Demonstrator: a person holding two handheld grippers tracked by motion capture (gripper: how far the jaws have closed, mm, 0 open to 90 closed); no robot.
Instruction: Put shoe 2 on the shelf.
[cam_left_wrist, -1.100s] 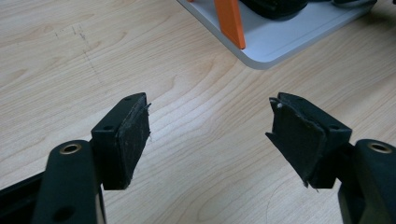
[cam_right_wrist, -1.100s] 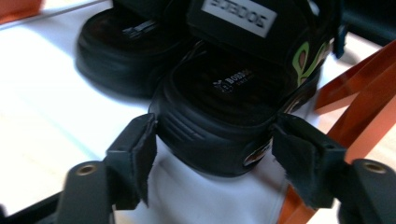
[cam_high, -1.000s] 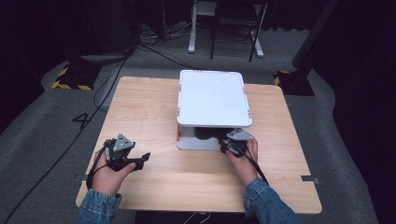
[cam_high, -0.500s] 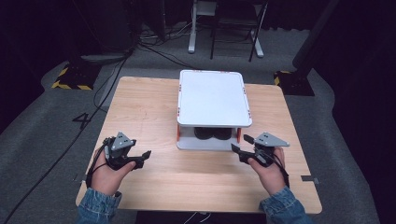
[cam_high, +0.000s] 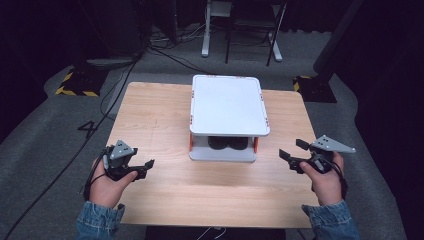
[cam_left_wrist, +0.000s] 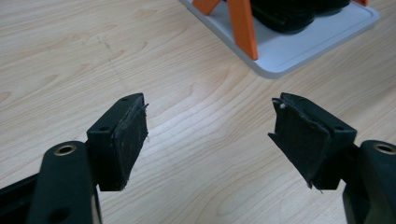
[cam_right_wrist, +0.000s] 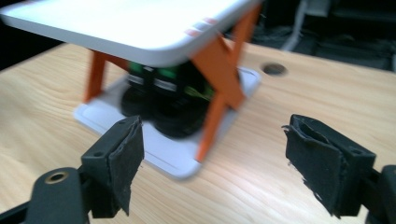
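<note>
High view: nearest, each hand-held gripper, left (cam_high: 146, 165) and right (cam_high: 290, 150), hangs over the counter (cam_high: 160, 115) gaping and empty, the right's jaws having just widened. Between and beyond them stands a white rack (cam_high: 227, 102); dark objects (cam_high: 227, 143) sit on its lower shelf, behind orange struts (cam_right_wrist: 219, 88).

"4" on floor (cam_high: 88, 127) (grey carpet, table's left)

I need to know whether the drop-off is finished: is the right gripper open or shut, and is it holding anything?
Open and empty: the right gripper has just been opening, its jaws wide apart, nothing between them.
</note>
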